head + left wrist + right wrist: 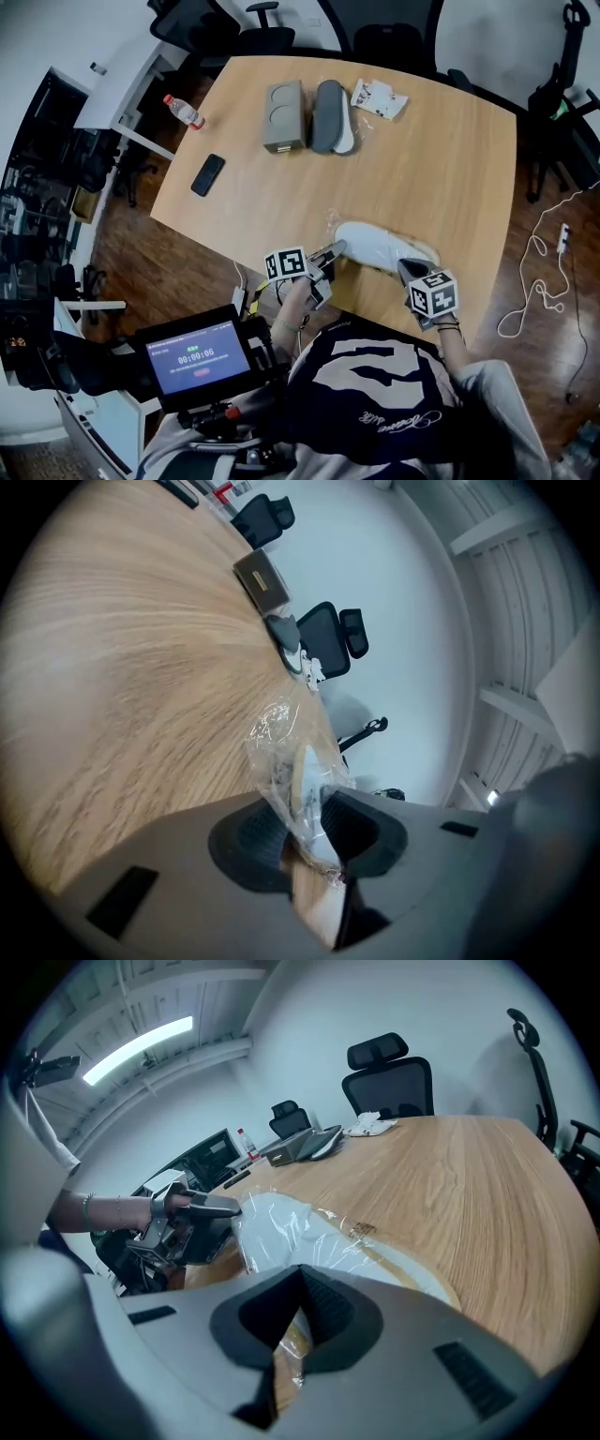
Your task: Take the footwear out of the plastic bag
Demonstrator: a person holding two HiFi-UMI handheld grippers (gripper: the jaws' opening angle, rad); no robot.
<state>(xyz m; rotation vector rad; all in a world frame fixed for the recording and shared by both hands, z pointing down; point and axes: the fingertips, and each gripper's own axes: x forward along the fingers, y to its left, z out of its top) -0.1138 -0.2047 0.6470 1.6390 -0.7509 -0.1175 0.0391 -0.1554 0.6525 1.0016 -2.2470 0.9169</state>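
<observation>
A white shoe inside a clear plastic bag point(380, 246) lies near the front edge of the wooden table point(450, 159). My left gripper point(330, 253) is at the bag's left end. In the left gripper view its pads pinch crinkled plastic point(281, 752) with a white edge of the shoe inside, so my left gripper point(314, 832) is shut on the bag. My right gripper point(405, 270) is at the bag's right end. In the right gripper view, my right gripper point(298, 1321) has its jaws shut on a fold of the film, with the bagged shoe point(291, 1227) stretching away toward the left gripper point(220, 1208).
At the table's far side lie a grey box point(284, 114), a grey shoe on its side point(328, 114) and a small packet point(378, 97). A black phone point(207, 174) lies near the left edge. A bottle point(184, 111) rests on a side desk. Office chairs stand beyond the table.
</observation>
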